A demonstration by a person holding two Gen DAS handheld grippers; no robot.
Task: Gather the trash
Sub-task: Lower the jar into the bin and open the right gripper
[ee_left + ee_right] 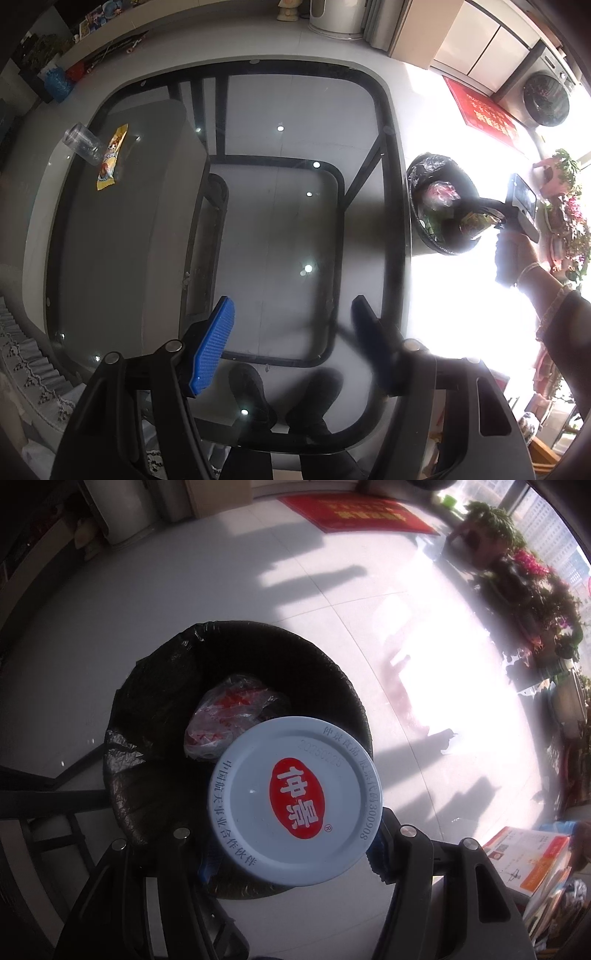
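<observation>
My right gripper (291, 860) is shut on a jar with a pale blue lid (295, 805) that bears a red oval logo. It holds the jar over the black-lined trash bin (258, 627), where a crumpled plastic bag (229, 716) lies. The left wrist view shows that same gripper (495, 218) with the jar (476, 221) above the bin (417, 173), beside the table. My left gripper (291, 314) hangs open over the glass table (147, 258), nothing between its fingers. At the table's far left lie a clear plastic cup (83, 144) on its side and a yellow wrapper (110, 158).
The bin stands on a tiled floor at the table's right edge. A red mat (362, 513) and potted plants (524, 583) lie beyond it, and magazines (528, 856) are stacked at the lower right. The person's shoes (251, 395) show through the glass.
</observation>
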